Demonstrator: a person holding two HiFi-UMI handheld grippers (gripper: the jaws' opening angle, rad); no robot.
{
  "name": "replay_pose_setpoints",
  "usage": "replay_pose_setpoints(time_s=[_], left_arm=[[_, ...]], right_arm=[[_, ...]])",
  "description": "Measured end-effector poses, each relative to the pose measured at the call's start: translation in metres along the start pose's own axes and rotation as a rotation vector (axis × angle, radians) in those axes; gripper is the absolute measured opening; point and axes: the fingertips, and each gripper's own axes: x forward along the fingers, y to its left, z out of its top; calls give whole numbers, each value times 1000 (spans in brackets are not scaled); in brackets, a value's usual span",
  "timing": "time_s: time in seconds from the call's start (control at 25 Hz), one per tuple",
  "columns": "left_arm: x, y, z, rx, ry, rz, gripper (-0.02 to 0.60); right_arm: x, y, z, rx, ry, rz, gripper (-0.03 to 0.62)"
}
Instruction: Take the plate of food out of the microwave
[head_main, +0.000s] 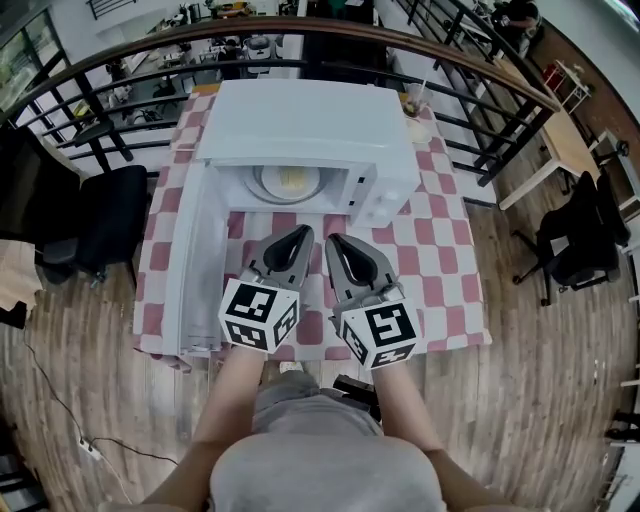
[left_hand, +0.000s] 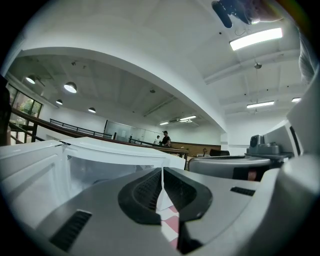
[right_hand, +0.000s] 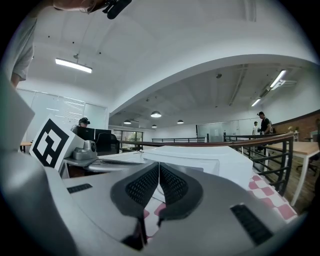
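Observation:
The white microwave (head_main: 305, 130) stands on the red-and-white checked table with its door (head_main: 192, 270) swung wide open to the left. Inside its cavity lies a white plate of pale food (head_main: 287, 182). My left gripper (head_main: 301, 236) and my right gripper (head_main: 333, 242) sit side by side just in front of the opening, both pointing at it. Both are shut with nothing between the jaws. In the left gripper view the shut left gripper (left_hand: 162, 171) faces the microwave (left_hand: 100, 160). The right gripper (right_hand: 159, 166) is likewise shut, with the microwave (right_hand: 200, 162) ahead.
A curved dark railing (head_main: 300, 35) runs behind the table. A black office chair (head_main: 100, 225) stands to the left and another chair (head_main: 580, 235) with a wooden desk (head_main: 560, 140) to the right. A cup with a straw (head_main: 417, 100) sits behind the microwave.

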Motion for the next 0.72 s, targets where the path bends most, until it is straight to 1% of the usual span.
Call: replay_pose_setpoints(time_s=[0.08, 0.12, 0.16, 0.28, 0.32, 0.4, 0.48, 0.6, 0.64, 0.72], left_arm=[[6, 5, -2, -11, 14, 3, 8], [8, 8, -3, -20, 20, 5, 32], [11, 11, -4, -31, 24, 9, 70], [18, 20, -11, -90, 29, 27, 218], [20, 23, -14, -110, 32, 35, 258], [24, 27, -21, -128, 41, 45, 275], [29, 30, -27, -123, 48, 62, 275], [38, 38, -35, -115, 52, 114, 267], [40, 41, -38, -127, 49, 129, 264], [46, 47, -41, -174, 43, 147, 264]], right_arm=[[7, -3, 1, 2, 1, 1, 26], [9, -4, 1, 2, 1, 3, 26], [11, -6, 1, 2, 1, 4, 26], [15, -10, -1, 9, 1, 9, 26], [16, -12, -2, 10, 2, 12, 26], [19, -15, -5, 8, 6, 20, 26], [23, -20, -7, 4, 9, 32, 26], [30, -28, -11, -4, 17, 71, 26], [34, -30, -12, -6, 21, 84, 26], [40, -35, -15, -5, 26, 99, 26]])
